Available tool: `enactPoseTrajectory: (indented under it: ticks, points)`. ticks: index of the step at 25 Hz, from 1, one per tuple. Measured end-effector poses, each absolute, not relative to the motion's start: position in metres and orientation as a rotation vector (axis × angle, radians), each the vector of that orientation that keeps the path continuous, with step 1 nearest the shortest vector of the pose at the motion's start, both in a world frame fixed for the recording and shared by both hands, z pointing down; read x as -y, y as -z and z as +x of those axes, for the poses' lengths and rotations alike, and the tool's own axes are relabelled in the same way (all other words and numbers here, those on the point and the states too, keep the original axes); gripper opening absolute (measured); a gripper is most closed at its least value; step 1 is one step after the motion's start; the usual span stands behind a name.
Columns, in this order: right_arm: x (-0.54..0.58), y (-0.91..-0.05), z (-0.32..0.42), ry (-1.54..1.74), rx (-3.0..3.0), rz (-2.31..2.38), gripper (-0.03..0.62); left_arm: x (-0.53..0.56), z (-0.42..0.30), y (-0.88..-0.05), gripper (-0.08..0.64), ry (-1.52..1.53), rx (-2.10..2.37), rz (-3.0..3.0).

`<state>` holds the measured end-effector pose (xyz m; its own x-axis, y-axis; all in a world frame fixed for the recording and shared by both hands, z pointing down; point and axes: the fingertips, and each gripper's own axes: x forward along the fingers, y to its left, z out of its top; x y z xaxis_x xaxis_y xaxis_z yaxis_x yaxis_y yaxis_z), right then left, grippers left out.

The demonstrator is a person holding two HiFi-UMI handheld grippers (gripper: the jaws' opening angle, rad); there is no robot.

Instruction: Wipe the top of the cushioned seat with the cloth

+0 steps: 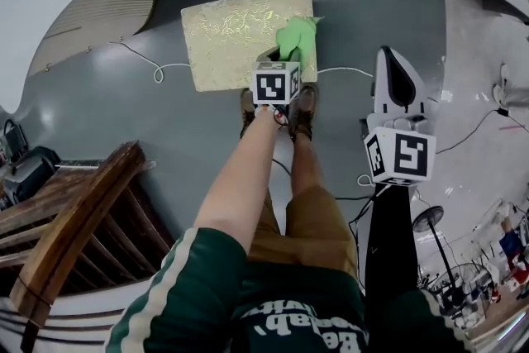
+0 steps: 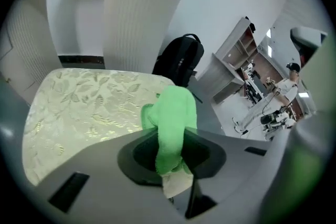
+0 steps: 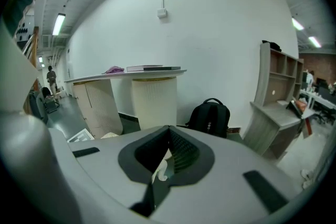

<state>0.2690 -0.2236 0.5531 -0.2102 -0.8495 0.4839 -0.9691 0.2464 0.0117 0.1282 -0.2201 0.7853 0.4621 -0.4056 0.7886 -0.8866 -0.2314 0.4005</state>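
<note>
The left gripper (image 2: 170,165) had its jaws clenched on the green cloth (image 2: 170,113), whose loose end hung over the right edge of the cushioned seat (image 1: 240,37), ready to drag across its top. The right gripper (image 3: 163,165), jaws together and empty, was held aside, out of the way.

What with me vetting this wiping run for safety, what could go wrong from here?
The cloth is bunched narrowly in the left tongs at the right edge of the seat, so passes may miss most of the top. A white cable lies on the floor beside the seat near the person's shoes: a possible trip.
</note>
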Motion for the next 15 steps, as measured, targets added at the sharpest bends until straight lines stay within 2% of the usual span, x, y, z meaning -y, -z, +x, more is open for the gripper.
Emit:
enactPoseTrajectory:
  ticks: [15]
  points:
    - [0.229,-0.549,0.168,-0.395,2.213,1.538,0.009,0.211,-0.152,-0.791,0.097,-0.755,1.442,1.612]
